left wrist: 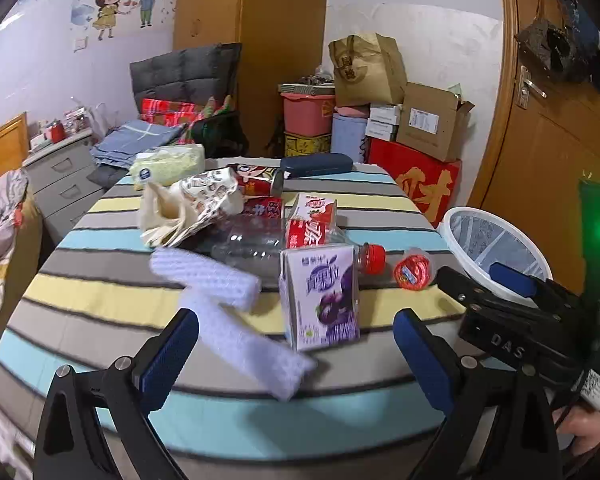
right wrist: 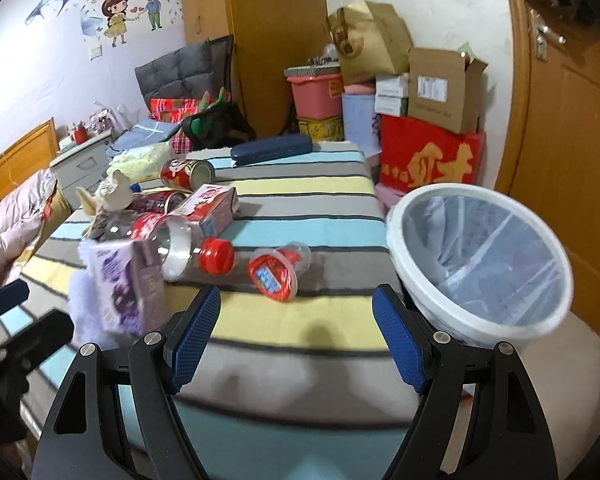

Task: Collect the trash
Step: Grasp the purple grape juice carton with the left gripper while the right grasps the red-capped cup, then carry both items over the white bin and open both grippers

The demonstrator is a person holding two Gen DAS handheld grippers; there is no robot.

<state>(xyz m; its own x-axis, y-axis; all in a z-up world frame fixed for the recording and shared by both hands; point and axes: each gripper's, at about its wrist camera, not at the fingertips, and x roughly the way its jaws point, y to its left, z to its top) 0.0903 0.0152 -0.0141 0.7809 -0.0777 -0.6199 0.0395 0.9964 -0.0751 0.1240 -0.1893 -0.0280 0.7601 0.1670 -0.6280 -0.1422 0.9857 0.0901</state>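
Observation:
Trash lies on a striped table (left wrist: 100, 292). A purple juice carton (left wrist: 320, 296) stands near the front, with white foam sleeves (left wrist: 228, 312) to its left. Behind lie a clear bottle with a red cap (left wrist: 374, 258), a red jelly cup (left wrist: 412, 270), a red-and-white carton (left wrist: 312, 220), a red can (left wrist: 256, 182) and crumpled paper bags (left wrist: 188, 208). My left gripper (left wrist: 296, 352) is open and empty, just in front of the carton and foam. My right gripper (right wrist: 296, 336) is open and empty, in front of the jelly cup (right wrist: 274, 272). A white bin (right wrist: 480, 264) stands at the table's right.
A dark blue case (left wrist: 316, 164) and a tissue pack (left wrist: 168, 166) lie at the table's far side. Boxes, a pink bucket (left wrist: 308, 112) and a red carton (left wrist: 420, 184) are stacked behind. A wooden door (left wrist: 540, 160) is at the right, a bed and drawers at the left.

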